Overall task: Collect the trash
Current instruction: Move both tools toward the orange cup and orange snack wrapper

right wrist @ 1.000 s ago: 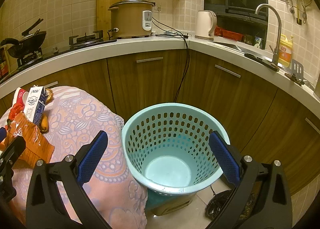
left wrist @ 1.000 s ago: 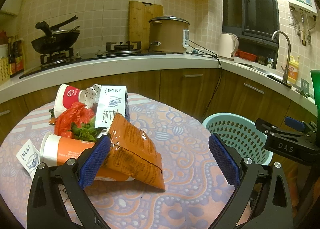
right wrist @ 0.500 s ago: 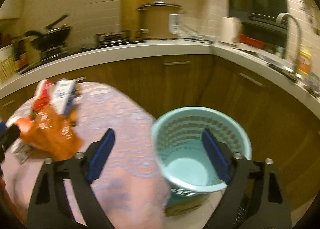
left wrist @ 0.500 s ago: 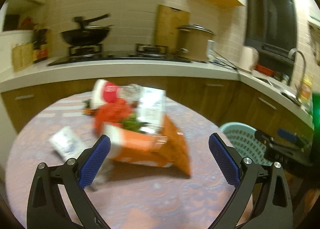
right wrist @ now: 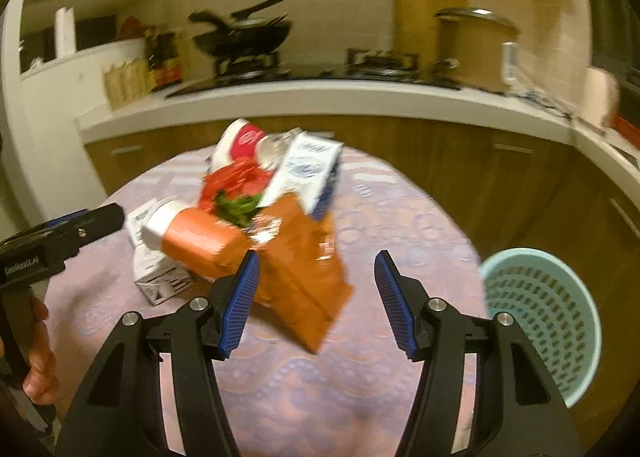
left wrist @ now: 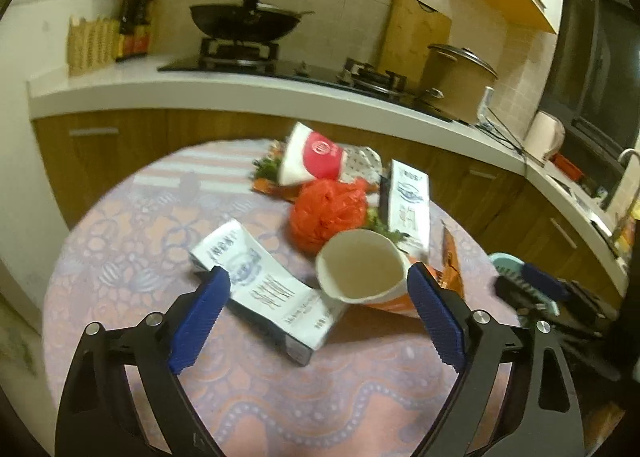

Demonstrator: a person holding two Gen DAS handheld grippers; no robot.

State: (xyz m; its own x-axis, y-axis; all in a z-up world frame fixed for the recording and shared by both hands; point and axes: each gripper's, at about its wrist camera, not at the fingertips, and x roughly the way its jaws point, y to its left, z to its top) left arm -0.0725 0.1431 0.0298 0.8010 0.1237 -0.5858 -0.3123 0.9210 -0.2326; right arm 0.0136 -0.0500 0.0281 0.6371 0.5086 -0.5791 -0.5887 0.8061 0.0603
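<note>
Jaws closing, empty — right gripper (right wrist: 316, 303) above orange bag (right wrist: 308, 269) edge

Right gripper (right wrist: 316, 303) jaws closing over orange packet (right wrist: 304, 257).

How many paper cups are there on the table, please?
2. The orange cup lies on its side at the near edge of the pile, its mouth toward the left gripper. The red-and-white cup lies behind the red plastic bag. The pile may hide others.
</note>
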